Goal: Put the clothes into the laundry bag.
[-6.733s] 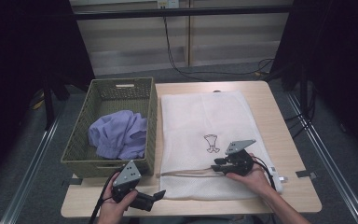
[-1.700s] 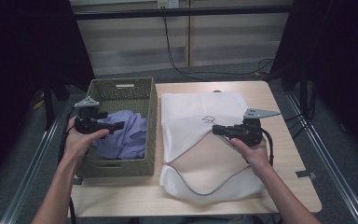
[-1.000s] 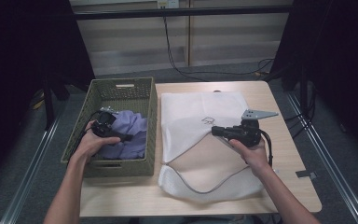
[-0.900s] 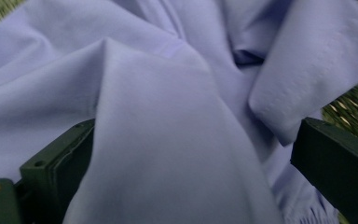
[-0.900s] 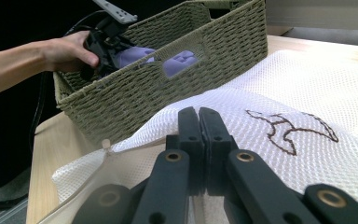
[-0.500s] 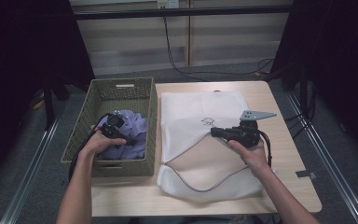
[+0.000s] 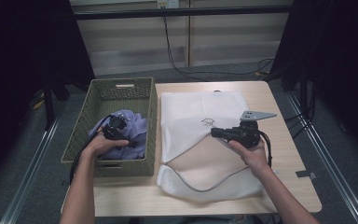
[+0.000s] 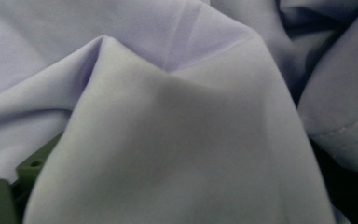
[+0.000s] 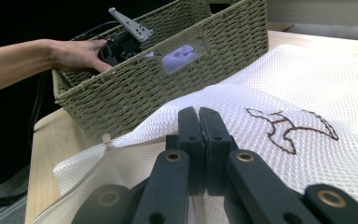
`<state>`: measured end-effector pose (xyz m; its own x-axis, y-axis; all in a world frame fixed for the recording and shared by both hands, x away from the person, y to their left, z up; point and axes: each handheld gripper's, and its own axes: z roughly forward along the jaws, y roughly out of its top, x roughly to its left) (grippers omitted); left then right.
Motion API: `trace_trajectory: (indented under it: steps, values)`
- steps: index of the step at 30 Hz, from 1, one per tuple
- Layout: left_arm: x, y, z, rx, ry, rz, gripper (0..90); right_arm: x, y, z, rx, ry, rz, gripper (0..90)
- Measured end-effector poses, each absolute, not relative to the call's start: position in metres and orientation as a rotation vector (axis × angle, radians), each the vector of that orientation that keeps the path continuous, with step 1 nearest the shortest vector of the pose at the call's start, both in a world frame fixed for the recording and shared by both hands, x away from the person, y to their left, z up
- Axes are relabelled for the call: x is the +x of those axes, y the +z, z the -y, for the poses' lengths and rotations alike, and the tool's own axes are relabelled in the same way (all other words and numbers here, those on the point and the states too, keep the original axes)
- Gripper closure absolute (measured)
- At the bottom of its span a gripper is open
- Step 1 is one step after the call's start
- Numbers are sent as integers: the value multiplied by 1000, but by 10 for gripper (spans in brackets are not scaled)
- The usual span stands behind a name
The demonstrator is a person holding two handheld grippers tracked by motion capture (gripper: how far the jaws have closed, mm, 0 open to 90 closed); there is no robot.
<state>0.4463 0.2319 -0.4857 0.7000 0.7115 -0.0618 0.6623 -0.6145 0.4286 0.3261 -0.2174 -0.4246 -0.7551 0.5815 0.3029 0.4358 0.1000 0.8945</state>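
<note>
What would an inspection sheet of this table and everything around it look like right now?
Surface: wooden table, bare along its edges.
Job's things: white mesh laundry bag lying flat, its near mouth pulled open; lilac garment bunched in the green woven basket beside the bag.
Clutter: nothing seen.
Grippers: right claw shut on the bag's upper layer, holding the mouth up; left claw pushed down into the garment, jaws buried in cloth, state unclear.
Cables: one trails from each claw; black leads hang against the back wall.
Surroundings: dark curtains at both sides, grey floor, metal rails.
</note>
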Motion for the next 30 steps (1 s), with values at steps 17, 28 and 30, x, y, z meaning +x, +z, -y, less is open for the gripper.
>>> trace_trajectory:
  steps: [17, 28, 30]
  values:
    - [450, -467, -238, 2517, 118, -1206, 748, 327, -425, 218, 1042, 1734, -2239, 894]
    - [452, -458, -243, 2435, 53, -1253, 813, 328, -425, 219, 1043, 1740, -2234, 895]
    - [451, -453, -246, 2389, 46, -1254, 815, 328, -425, 219, 1044, 1742, -2234, 896]
